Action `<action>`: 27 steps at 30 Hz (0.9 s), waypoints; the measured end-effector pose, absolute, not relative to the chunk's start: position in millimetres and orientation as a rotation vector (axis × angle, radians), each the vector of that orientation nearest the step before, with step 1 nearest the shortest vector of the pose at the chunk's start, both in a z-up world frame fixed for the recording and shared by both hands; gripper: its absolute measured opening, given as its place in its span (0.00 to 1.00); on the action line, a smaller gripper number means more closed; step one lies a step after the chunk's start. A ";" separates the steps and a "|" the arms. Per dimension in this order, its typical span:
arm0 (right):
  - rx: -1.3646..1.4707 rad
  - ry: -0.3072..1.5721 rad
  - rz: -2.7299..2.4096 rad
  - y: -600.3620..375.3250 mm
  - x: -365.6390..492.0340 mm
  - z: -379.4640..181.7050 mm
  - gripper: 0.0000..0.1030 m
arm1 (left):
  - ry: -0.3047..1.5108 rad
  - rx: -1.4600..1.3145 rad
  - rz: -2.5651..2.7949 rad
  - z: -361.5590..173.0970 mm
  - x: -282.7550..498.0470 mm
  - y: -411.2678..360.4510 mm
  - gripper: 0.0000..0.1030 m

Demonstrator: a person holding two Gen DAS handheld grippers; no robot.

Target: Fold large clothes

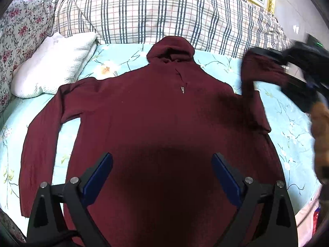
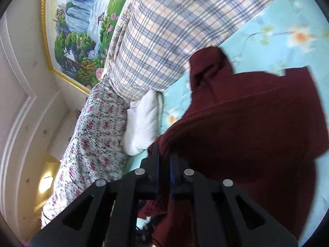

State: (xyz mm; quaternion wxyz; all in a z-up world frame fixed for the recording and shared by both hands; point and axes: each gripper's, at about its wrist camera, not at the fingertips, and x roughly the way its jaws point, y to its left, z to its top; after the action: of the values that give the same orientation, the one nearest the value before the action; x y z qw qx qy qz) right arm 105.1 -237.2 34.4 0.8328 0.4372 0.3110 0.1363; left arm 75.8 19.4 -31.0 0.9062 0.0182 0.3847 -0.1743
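Right gripper (image 2: 164, 154): jaws nearly together, pinching a fold of the maroon sweater (image 1: 156, 111); knit bunched between the pads, sleeve lifted off the bed (image 1: 287, 123). In the left wrist view this gripper appears blurred at the right edge, with the sleeve end (image 1: 265, 68) hanging from it near the shoulder.

Left gripper (image 1: 162, 175): jaws wide, nothing between them, hovering over the lower body of the sweater.

Sweater lies face up and flat on the floral sheet, collar (image 1: 170, 49) toward the plaid quilt (image 1: 164, 10), hem toward the left gripper; long axis runs straight away from it. Other sleeve (image 1: 41, 144) still spread out to the left.

Judgement: the held sleeve needs to cross inward, over the chest. Right hand does this; the left gripper is nearer the free sleeve.
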 end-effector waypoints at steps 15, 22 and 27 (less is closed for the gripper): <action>0.980 0.991 0.350 -147.5 311.8 -98.5 0.19 | 0.919 -0.066 -0.258 -81.6 191.5 55.1 0.92; 1.059 0.947 0.292 -202.8 286.4 -103.4 0.34 | 0.965 -0.081 -0.202 -105.8 258.2 43.7 0.89; 0.988 0.798 0.113 -270.2 202.0 -70.7 0.36 | 0.948 -0.113 -0.190 -107.6 291.3 31.1 0.77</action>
State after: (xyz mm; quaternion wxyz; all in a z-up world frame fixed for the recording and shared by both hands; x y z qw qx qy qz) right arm 202.0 -270.2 -70.7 0.8035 0.4613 0.3725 0.0529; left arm 291.3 31.2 -107.6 0.8838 -0.0541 0.4556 -0.0915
